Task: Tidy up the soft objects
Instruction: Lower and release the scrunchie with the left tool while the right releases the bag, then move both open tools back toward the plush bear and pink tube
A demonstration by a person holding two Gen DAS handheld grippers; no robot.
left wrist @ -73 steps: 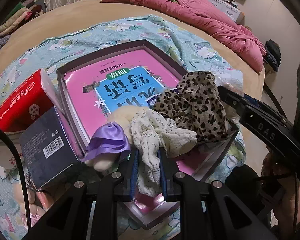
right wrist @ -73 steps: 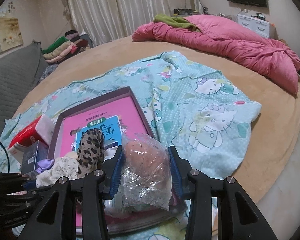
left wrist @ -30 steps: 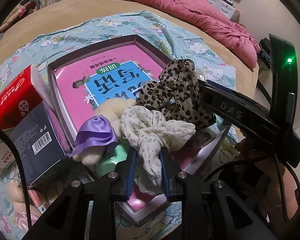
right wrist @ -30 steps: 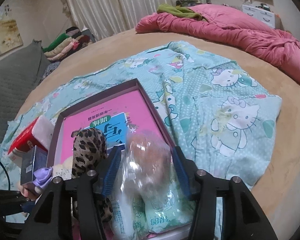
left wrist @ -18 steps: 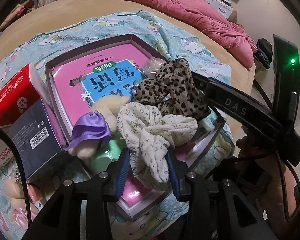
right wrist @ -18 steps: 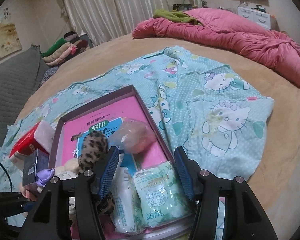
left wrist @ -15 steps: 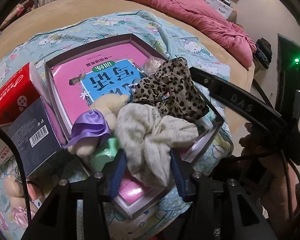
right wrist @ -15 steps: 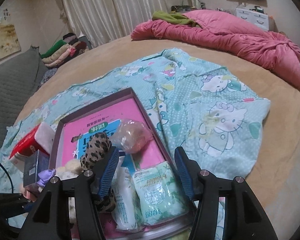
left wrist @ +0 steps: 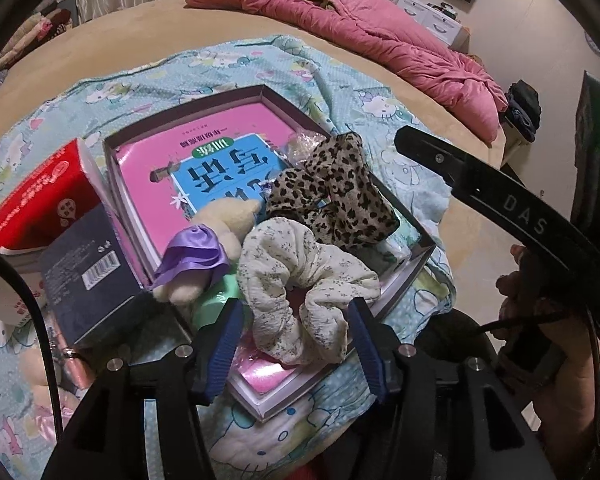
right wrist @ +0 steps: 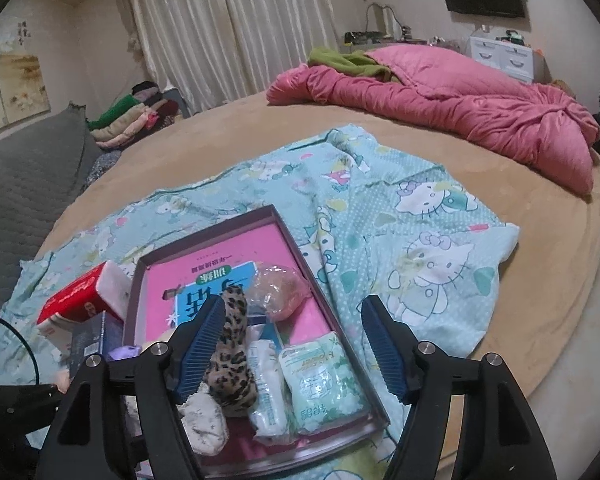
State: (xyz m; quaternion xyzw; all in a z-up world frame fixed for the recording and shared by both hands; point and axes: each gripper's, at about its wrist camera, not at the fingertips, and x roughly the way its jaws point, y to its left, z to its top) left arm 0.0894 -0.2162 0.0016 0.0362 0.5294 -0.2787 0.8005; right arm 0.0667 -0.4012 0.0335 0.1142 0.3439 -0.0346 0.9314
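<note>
1. Filling the frame's middle, the bed [right wrist: 540, 272] bears a blue sheet [right wrist: 440, 216] and the box [right wrist: 274, 213].
2. Left tongs [left wrist: 296, 344] have just been opening; the white scrunchie [left wrist: 300, 276] lies between them in the box, pads off it.
3. Right tongs [right wrist: 294, 344] have just been opening over the leopard scrunchie [right wrist: 232, 356] and wipes [right wrist: 320, 384], lower centre, holding nothing.

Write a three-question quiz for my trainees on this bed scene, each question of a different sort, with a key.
1. True or false: the left gripper clamps the cream floral scrunchie.
2. What lies in the tray right beside the leopard-print scrunchie? A) red box B) clear bag with something peach-coloured C) pink quilt
3. Fill in: the tray rests on a ___ cartoon-cat blanket.

Key
1. False: the jaws have just opened, pads clear of the scrunchie between them.
2. B, the clear bag.
3. Turquoise.
</note>
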